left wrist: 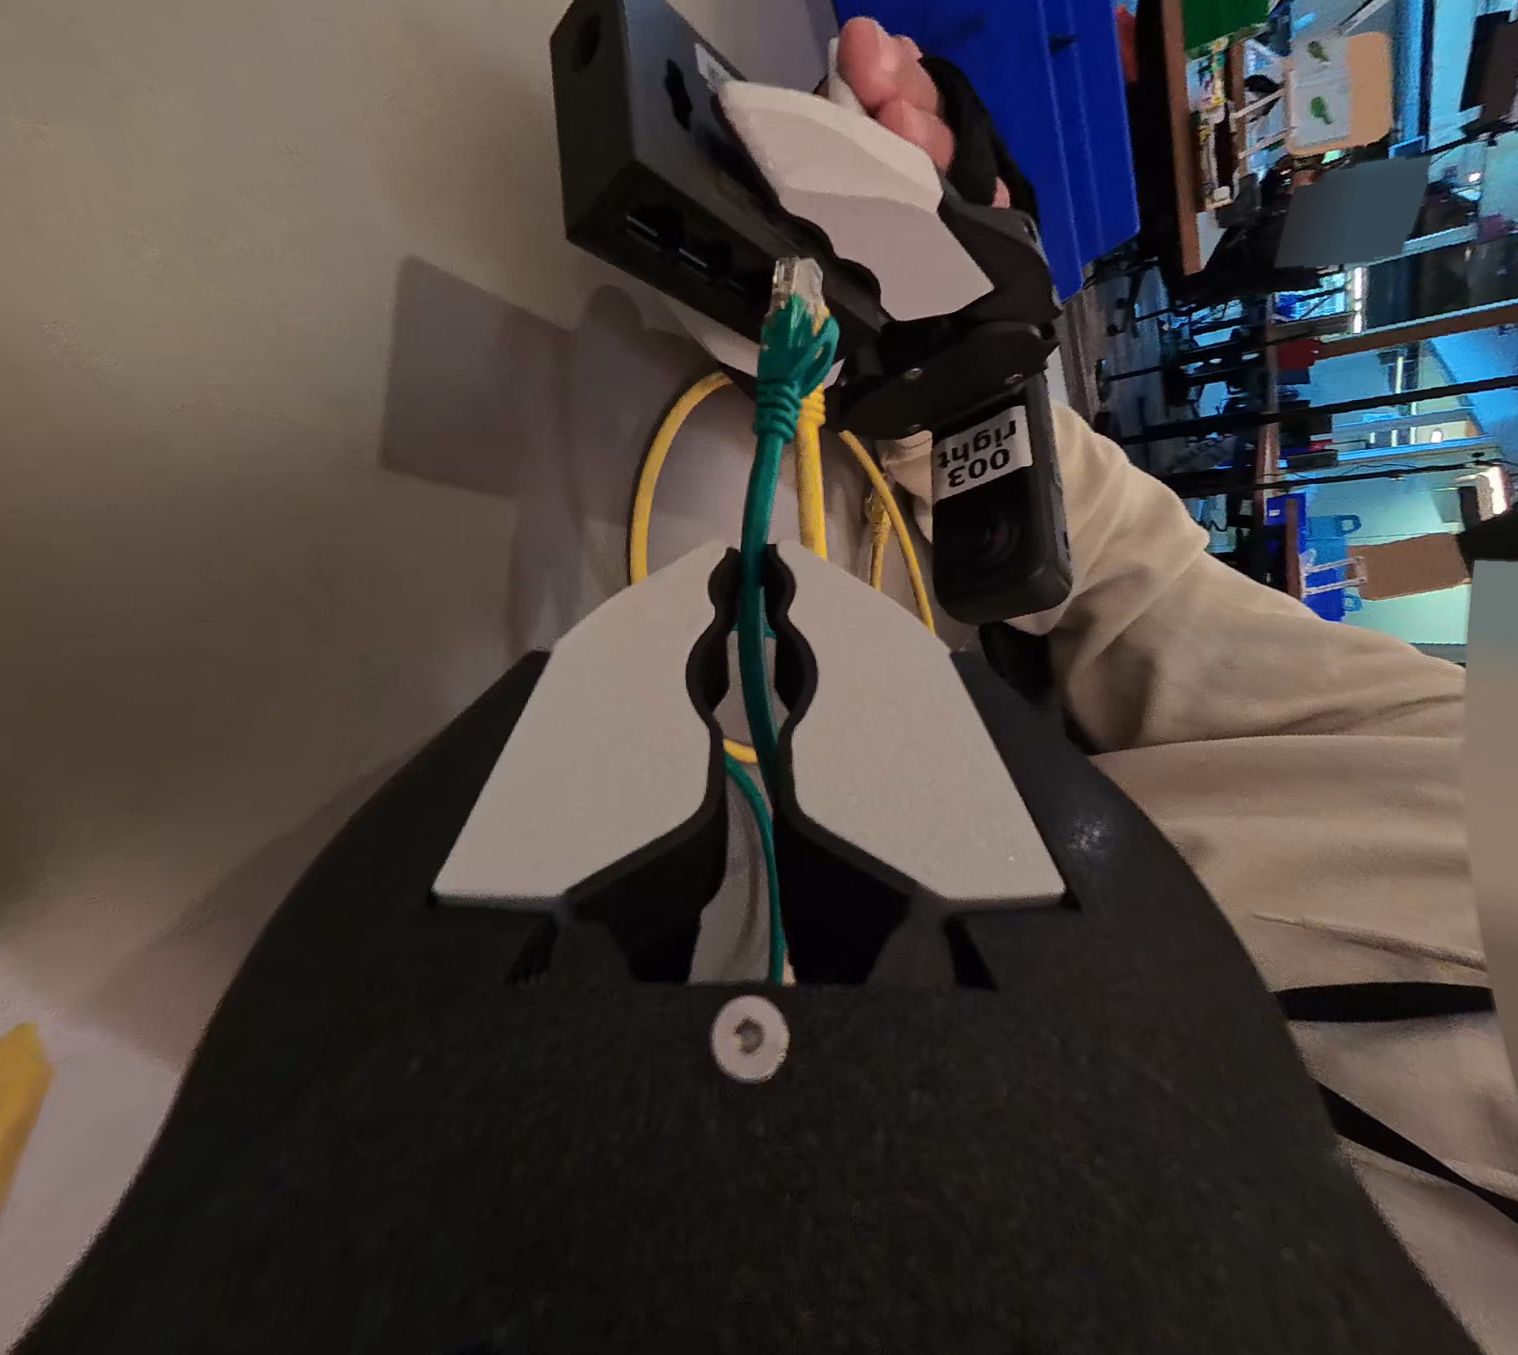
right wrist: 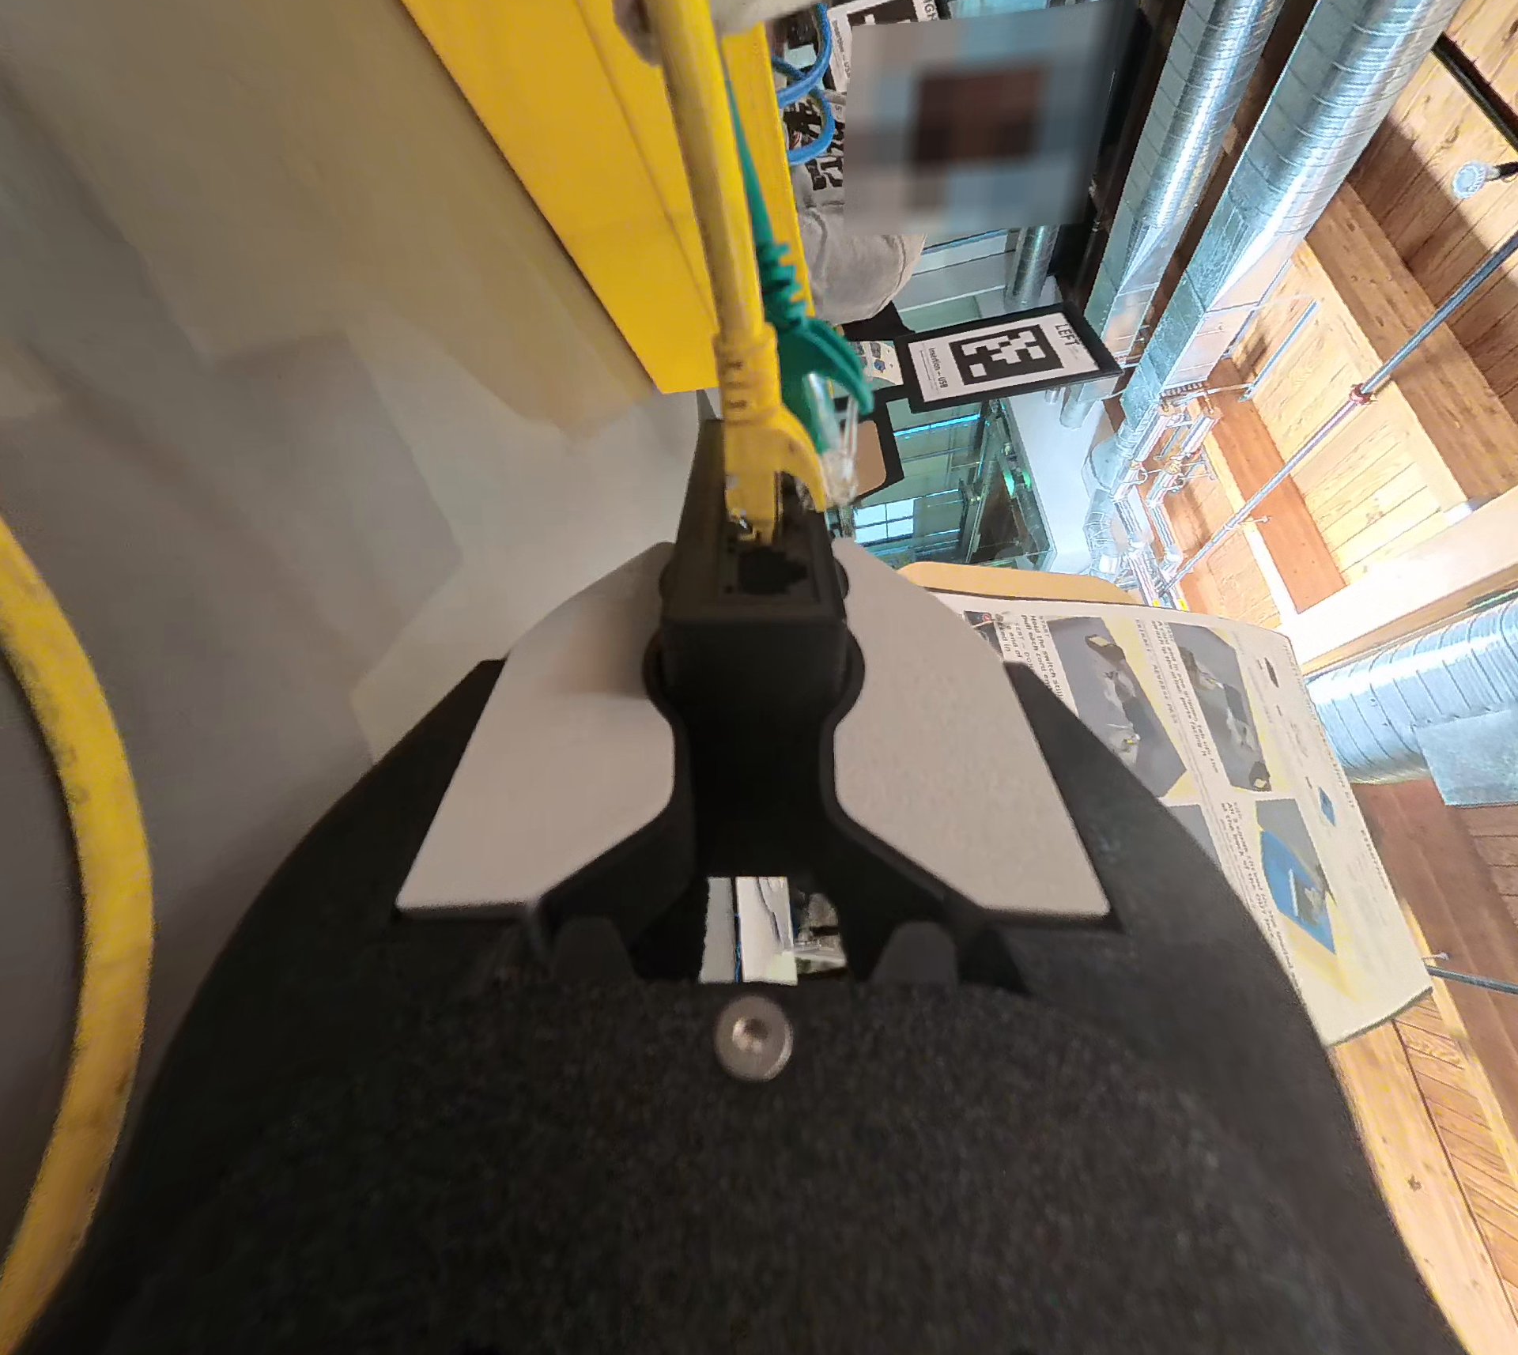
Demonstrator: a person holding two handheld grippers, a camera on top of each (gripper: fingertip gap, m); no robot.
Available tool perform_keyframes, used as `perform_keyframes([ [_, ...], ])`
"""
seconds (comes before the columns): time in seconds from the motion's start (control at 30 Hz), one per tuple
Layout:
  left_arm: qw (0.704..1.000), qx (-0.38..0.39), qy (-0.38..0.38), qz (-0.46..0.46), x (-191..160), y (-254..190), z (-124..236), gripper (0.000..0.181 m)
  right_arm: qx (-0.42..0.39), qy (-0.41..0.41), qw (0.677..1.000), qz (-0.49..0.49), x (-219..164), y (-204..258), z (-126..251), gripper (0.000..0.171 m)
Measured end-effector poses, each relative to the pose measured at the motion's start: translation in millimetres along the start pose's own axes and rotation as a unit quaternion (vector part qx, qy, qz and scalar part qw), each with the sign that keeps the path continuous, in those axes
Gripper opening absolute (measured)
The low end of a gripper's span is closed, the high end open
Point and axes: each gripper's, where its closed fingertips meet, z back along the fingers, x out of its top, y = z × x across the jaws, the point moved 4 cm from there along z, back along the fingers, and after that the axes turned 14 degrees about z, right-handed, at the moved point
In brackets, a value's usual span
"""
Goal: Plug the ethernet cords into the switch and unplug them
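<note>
Left gripper [left wrist: 752, 568] jaws pinching green cord [left wrist: 760, 494], right gripper [right wrist: 752, 576] jaws clamping black switch [right wrist: 752, 626] — yellow cord [right wrist: 743, 396] plugged in

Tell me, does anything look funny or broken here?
Nothing looks broken. The right tool holds the black switch up off the table. The yellow cord is plugged in. The green cord, pinched in the left tool, has its clear plug just outside the ports.
</note>
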Motion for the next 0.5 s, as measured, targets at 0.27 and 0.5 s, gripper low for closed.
perform_keyframes([
  [0.27,1.0,0.009,0.024,0.018,-11.4,9.1,0.9,0.005,0.0,-0.009,1.0,0.019,7.9,2.4,-0.8,0.03],
  [0.5,0.999,-0.018,0.018,0.047,-12.4,13.5,1.0,0.005,-0.002,-0.002,0.999,0.041,8.9,3.3,-0.1,0.03],
])
